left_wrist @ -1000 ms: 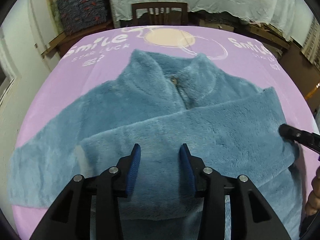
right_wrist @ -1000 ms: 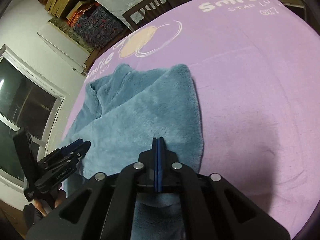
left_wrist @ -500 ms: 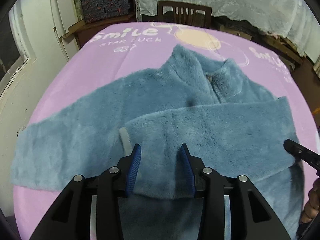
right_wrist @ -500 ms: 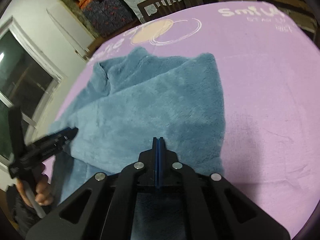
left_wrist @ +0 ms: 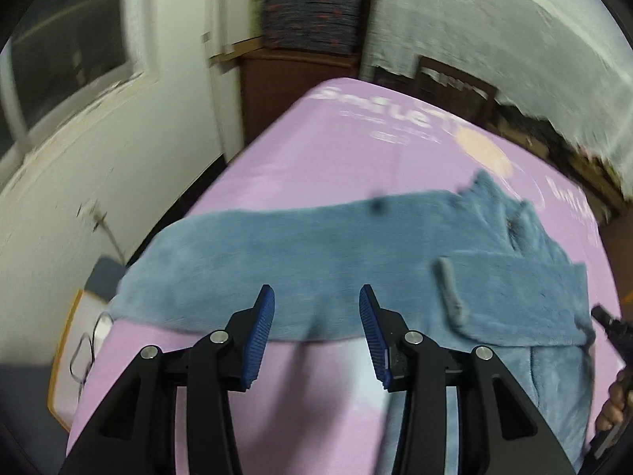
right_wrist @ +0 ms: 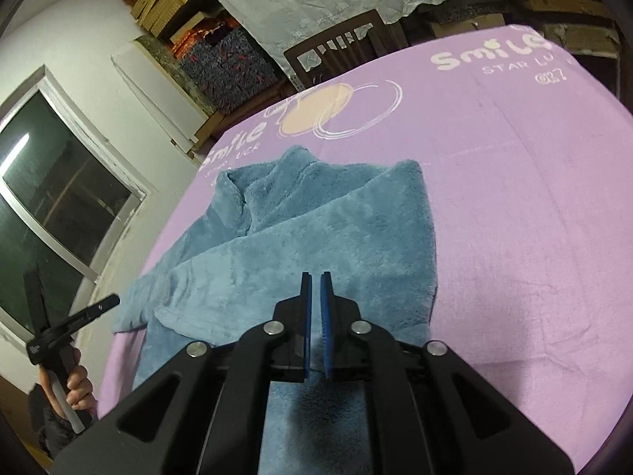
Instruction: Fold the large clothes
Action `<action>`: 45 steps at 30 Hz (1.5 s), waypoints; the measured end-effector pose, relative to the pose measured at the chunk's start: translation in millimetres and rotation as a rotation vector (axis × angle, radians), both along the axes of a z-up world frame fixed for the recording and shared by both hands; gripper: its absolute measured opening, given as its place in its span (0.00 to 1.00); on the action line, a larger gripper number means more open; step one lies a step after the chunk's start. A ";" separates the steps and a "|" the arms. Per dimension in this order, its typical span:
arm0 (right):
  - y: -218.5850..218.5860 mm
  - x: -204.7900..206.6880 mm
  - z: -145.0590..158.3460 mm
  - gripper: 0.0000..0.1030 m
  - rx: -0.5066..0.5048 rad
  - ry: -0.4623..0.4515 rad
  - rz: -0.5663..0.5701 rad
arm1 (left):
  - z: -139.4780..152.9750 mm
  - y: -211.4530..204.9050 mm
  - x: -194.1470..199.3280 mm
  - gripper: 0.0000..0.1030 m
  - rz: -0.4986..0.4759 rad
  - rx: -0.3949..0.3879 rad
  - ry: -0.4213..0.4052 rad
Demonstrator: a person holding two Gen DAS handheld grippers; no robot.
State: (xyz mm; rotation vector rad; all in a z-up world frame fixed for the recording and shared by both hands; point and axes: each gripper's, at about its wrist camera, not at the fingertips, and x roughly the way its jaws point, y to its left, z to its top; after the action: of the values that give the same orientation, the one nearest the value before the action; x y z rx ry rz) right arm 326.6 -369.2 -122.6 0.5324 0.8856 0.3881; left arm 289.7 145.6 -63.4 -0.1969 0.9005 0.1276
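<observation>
Left gripper (left_wrist: 315, 326): fingers spread wide, holding nothing, above the purple sheet (left_wrist: 336, 166) beside the outstretched sleeve (left_wrist: 277, 245). Right gripper (right_wrist: 315, 328): pads parted by a narrow gap, nothing between them, over the lower body of the blue fleece jacket (right_wrist: 316, 237). Jacket lies flat on the sheet, one sleeve folded across its front. Beyond: wooden chair (right_wrist: 340, 55).

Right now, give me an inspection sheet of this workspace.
Surface: purple printed sheet, flat.
Job's things: blue fleece jacket; one sleeve folded across the body, other sleeve stretched out flat.
Clutter: nothing seen on the sheet.
Grippers: left claw open, empty, above the stretched sleeve's edge; right claw barely parted, empty, over the jacket.
Cables: cord on a board off the sheet's edge.
Surroundings: wooden chair, window.
</observation>
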 end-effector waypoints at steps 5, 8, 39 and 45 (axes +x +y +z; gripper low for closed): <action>-0.1 -2.1 -4.5 0.06 0.020 0.010 -0.003 | -4.0 56.3 -20.0 0.43 0.071 -0.086 0.005; 4.1 -5.4 -3.0 0.06 -0.007 -0.007 -0.004 | -12.2 73.6 -26.9 0.43 0.072 -0.152 0.021; 11.4 -4.6 -15.8 0.18 -0.083 0.040 -0.022 | -48.0 112.4 -7.2 0.25 0.438 -0.388 -0.048; 11.1 -6.3 -16.3 0.18 -0.083 0.039 -0.026 | -39.7 105.3 -4.5 0.10 0.406 -0.319 -0.067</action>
State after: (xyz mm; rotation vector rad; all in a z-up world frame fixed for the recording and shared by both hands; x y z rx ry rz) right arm 320.2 -358.1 -138.9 0.4751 0.9274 0.3172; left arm 285.1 251.0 -103.2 -0.6779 0.8013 0.3517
